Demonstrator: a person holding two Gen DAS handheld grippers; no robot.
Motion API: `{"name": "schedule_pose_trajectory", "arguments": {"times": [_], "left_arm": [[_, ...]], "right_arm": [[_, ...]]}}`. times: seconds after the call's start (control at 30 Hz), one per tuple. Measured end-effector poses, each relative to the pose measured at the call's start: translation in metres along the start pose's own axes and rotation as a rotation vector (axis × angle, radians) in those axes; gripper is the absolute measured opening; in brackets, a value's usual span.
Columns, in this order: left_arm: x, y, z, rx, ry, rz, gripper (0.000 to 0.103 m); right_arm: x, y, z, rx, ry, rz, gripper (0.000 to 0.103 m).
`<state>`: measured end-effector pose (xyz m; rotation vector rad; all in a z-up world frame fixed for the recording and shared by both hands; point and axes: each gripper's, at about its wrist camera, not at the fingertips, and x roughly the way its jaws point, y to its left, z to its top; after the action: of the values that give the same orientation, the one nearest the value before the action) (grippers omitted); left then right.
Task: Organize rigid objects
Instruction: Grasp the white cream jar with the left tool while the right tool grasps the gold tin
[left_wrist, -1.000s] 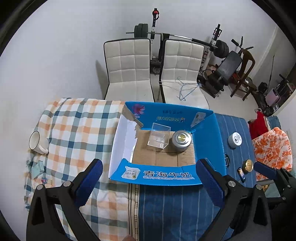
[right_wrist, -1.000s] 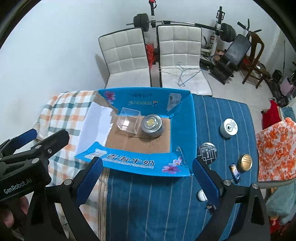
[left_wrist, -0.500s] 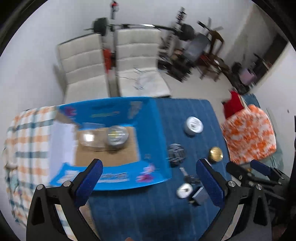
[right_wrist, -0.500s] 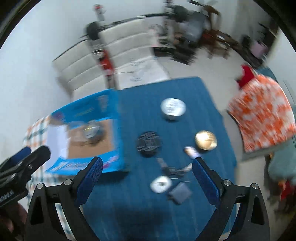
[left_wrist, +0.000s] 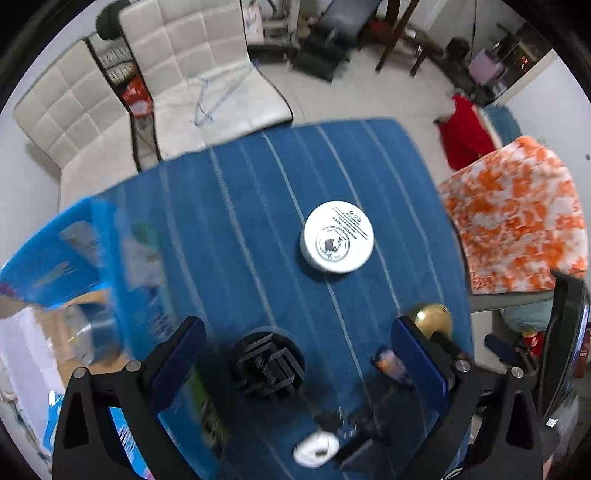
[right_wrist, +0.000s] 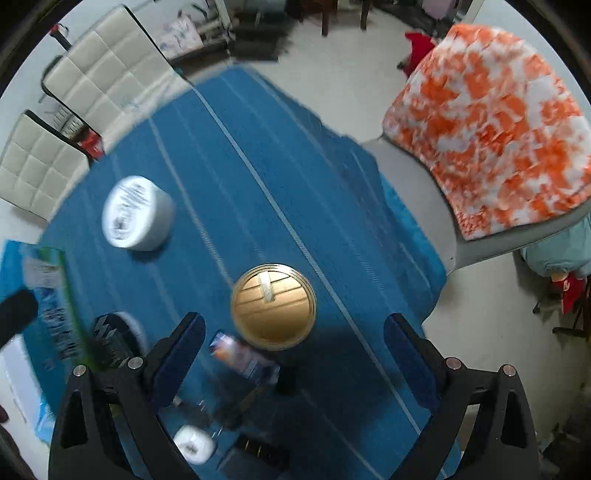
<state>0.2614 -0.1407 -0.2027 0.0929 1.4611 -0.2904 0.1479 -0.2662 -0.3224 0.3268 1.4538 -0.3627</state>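
gold tin (right_wrist: 273, 305): round, ribbed lid up, on the blue striped cloth (right_wrist: 240, 177); sits between and just ahead of the right gripper's fingers, not touched by them.
white tin (left_wrist: 337, 237): round, printed lid up, on the cloth well ahead of the left gripper; in the right view it lies to the left of the gold tin, well apart.
black disc (left_wrist: 266, 364): dark patterned round piece on the cloth, between the left gripper's fingers, nearer the left one; contact cannot be told because of blur.
small items: a small printed packet (right_wrist: 242, 356) lies just beside the gold tin; a white oval piece (left_wrist: 317, 447) lies near the bottom edge; both blurred.
box (left_wrist: 59, 258): blue carton at the left edge of the cloth, brown floor, a clear round container (left_wrist: 79, 338) inside; blurred.
left gripper (left_wrist: 297, 363): fingers wide apart, nothing clamped.
right gripper (right_wrist: 293, 360): fingers wide apart, nothing clamped.
surroundings: two white quilted chairs (left_wrist: 192, 70) beyond the table; an orange-and-white cover (right_wrist: 491, 122) to the right.
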Motion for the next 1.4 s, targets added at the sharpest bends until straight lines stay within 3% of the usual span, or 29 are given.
{"name": "schedule_pose_trajectory", "arguments": {"times": [0.17, 0.2, 0.27, 0.57, 0.6, 0.63, 0.83, 1.1, 1.4], "left_arm": [[0.036, -0.012, 0.018, 0.049, 0.051, 0.03, 0.103], [0.04, -0.015, 0.021, 0.06, 0.055, 0.034, 0.103], [0.048, -0.019, 0.025, 0.071, 0.07, 0.03, 0.103], [0.088, -0.038, 0.049, 0.116, 0.127, 0.033, 0.102], [0.091, -0.038, 0.051, 0.115, 0.117, 0.037, 0.093], [0.092, -0.038, 0.052, 0.111, 0.108, 0.031, 0.07], [0.092, -0.034, 0.051, 0.088, 0.08, 0.0, 0.066], [0.051, -0.027, 0.035, 0.056, -0.008, -0.063, 0.066], [-0.057, 0.002, -0.018, -0.009, -0.187, -0.16, 0.066]], "right_arm": [[0.046, 0.003, 0.0, 0.01, 0.071, 0.017, 0.085], [0.045, 0.005, -0.001, 0.005, 0.042, 0.0, 0.084], [0.042, 0.011, -0.002, -0.006, 0.016, -0.013, 0.068], [0.04, 0.01, 0.011, -0.017, 0.021, -0.05, 0.067], [0.04, 0.009, 0.013, -0.014, 0.022, -0.054, 0.067], [0.041, 0.006, 0.015, -0.014, 0.023, -0.061, 0.067], [0.038, 0.009, 0.017, -0.058, 0.023, -0.095, 0.067], [-0.004, 0.017, 0.012, -0.08, -0.039, -0.065, 0.067], [-0.088, 0.04, -0.024, -0.121, -0.141, 0.051, 0.067]]}}
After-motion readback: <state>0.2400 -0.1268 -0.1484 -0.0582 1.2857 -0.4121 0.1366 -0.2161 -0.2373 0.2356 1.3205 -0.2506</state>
